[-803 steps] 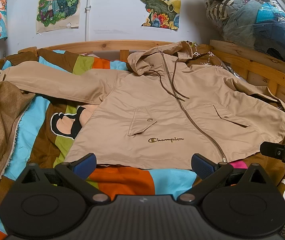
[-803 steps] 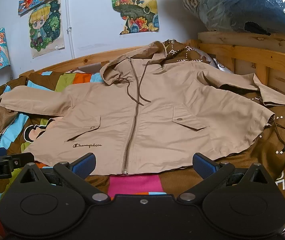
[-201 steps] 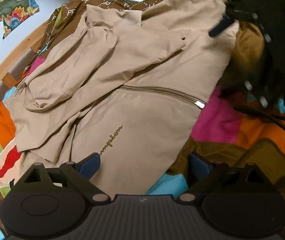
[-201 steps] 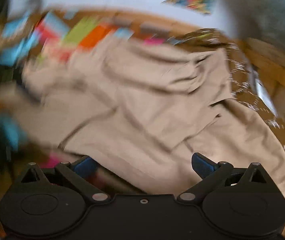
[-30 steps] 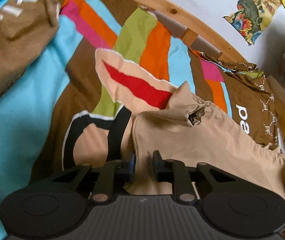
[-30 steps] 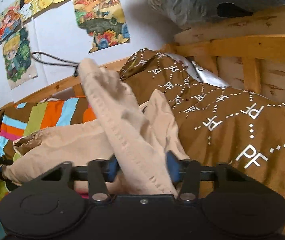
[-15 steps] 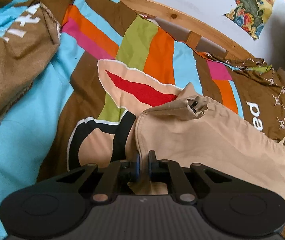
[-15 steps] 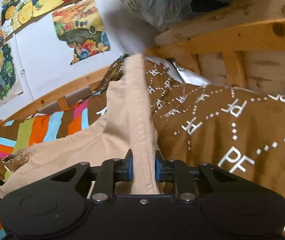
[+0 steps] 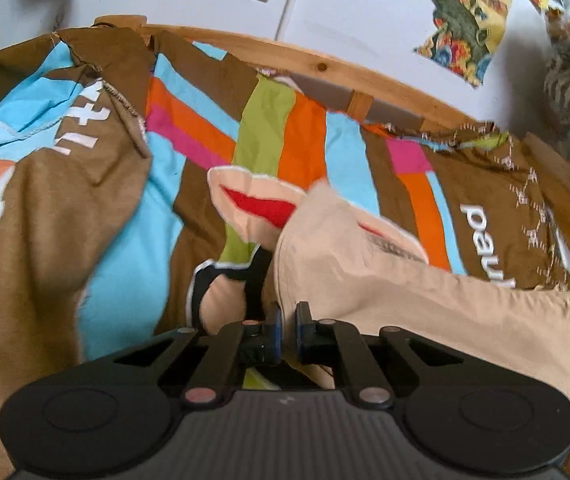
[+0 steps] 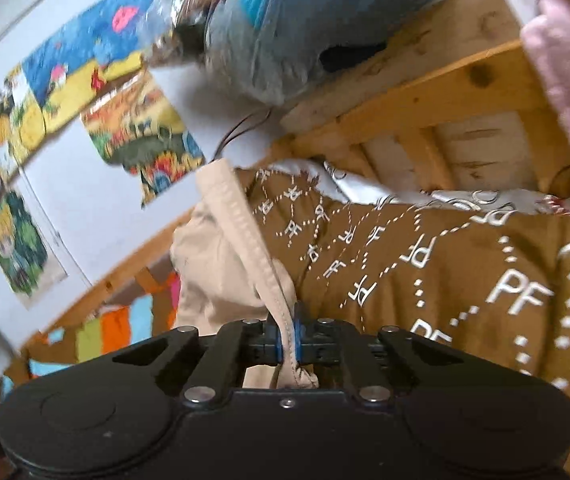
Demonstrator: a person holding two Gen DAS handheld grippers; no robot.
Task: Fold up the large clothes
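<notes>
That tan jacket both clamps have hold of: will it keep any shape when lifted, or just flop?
Probably flop: the tan jacket already sags and creases away from the left gripper. It looks thin and light, since the right gripper pinches a stitched edge almost flat. Only that seam seems slightly stiffer.

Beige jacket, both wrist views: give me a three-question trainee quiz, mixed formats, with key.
1. True or false: the left tongs are shut on the beige jacket.
2. What do the right tongs clamp? A) a stitched edge of the jacket B) the brown PF-print blanket C) nothing
3. In the left wrist view, the jacket lies on a cover with coloured ____.

Key: 1 true; 2 A; 3 stripes.
</notes>
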